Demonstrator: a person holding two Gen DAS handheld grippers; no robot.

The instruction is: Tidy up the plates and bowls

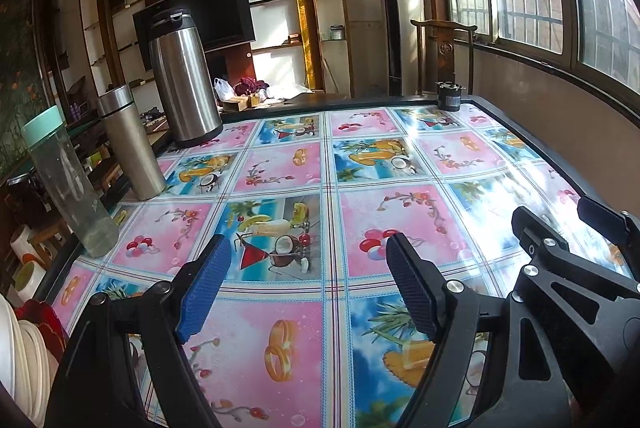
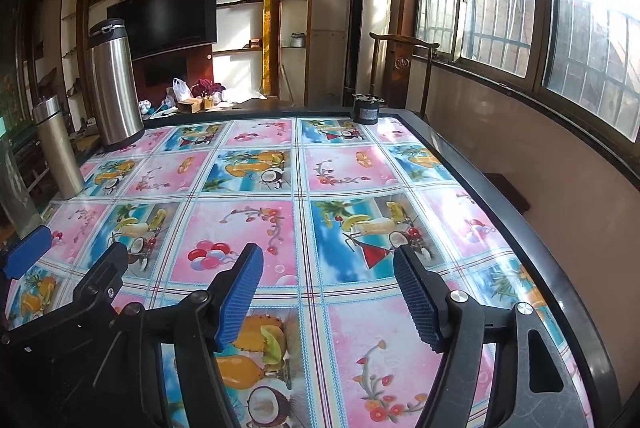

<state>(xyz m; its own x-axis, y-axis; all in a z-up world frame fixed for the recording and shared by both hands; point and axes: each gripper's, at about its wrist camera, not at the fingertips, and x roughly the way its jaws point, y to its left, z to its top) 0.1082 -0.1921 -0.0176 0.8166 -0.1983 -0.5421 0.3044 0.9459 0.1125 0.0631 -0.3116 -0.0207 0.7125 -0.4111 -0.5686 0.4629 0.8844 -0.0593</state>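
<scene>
Fingers on both the left gripper [image 1: 308, 260] and right gripper [image 2: 326, 270] are spread wide, holding nothing, above the fruit-print table [image 2: 344, 168]. Stacked white plates [image 1: 24, 360] sit at the table's left edge beside the left gripper.

We see pink and blue fruit-picture squares on the shiny counter cloth [image 1: 280, 164], blue ridged pads [image 2: 240, 298] on black claws, and a silver metal jug [image 1: 182, 76].

Along the bench's [image 1: 280, 168] left edge: water bottle [image 1: 68, 188] nearest, slim flask [image 1: 130, 144] behind it, big thermos [image 1: 182, 80] at the far left corner. Small canister [image 1: 450, 96] on the far edge, stacked plates [image 1: 24, 348] off the near-left corner.
</scene>
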